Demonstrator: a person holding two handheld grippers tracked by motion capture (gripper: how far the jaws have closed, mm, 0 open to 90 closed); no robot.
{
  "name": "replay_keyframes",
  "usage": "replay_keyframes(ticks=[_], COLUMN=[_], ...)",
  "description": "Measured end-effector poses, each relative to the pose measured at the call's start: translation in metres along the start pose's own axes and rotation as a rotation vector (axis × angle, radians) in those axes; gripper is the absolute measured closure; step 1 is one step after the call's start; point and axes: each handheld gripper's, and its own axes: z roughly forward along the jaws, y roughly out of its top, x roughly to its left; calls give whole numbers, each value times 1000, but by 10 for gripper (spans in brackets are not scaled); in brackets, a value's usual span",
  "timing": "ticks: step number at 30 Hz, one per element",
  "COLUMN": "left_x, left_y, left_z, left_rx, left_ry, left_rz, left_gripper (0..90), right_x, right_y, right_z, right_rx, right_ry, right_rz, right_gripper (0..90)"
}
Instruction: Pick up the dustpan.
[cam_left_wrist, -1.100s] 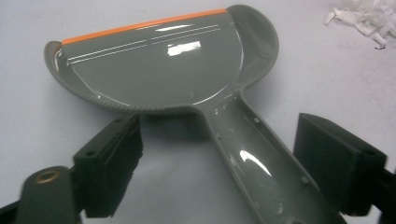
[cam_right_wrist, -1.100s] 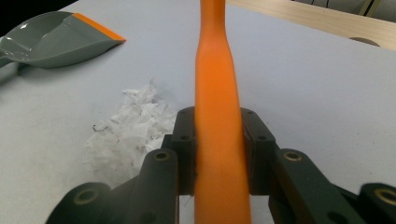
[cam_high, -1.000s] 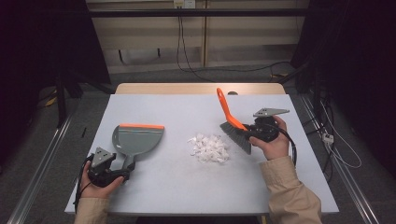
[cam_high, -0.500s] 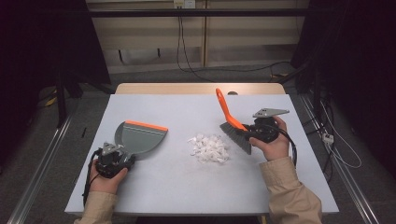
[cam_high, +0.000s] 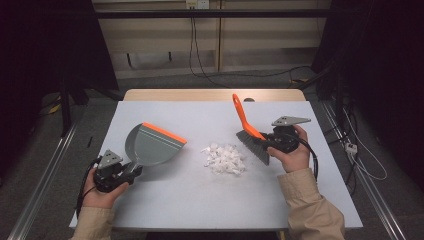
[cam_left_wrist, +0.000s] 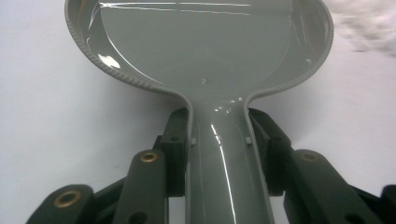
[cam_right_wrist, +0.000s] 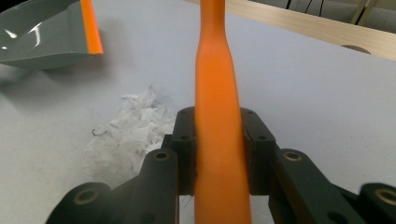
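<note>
High cam overhead, fwd-down; claw cams close, share table (cam_high: 210, 200).

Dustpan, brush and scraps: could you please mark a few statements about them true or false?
1. The left gripper grips the dustpan by its handle. True.
2. The brush lies loose on the table. False: the right gripper is shut on its orange handle.
3. The paper scraps lie between dustpan and brush. True.
4. The scraps are inside the dustpan. False: they are on the table.
</note>
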Motion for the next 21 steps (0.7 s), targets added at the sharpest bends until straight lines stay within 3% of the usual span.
replay_keyframes(ticks=[1, 4, 10, 18, 19, 21], left_x=[-2, -11, -26, -29, -31, -32], left_y=[0, 1, 4, 1, 0, 0], left_z=[-1, -4, -2, 2, 3, 5], left_rx=[-5, 10, 29, 73, 79, 88], left_ry=[-27, -81, -191, -252, -234, -256], left_rz=[38, 73, 143, 203, 213, 218], left_gripper=[627, 627, 627, 627, 627, 626], right_x=[1, 3, 3, 1, 1, 1], right_y=[0, 0, -1, -3, -3, -3], right_z=[1, 3, 9, 10, 11, 13], right_rx=[3, 5, 12, -2, -2, -2], right_ry=[0, -22, -20, -50, -48, -34], right_rz=[-2, -16, -10, 4, 7, 16], right_gripper=[716, 716, 716, 716, 716, 716])
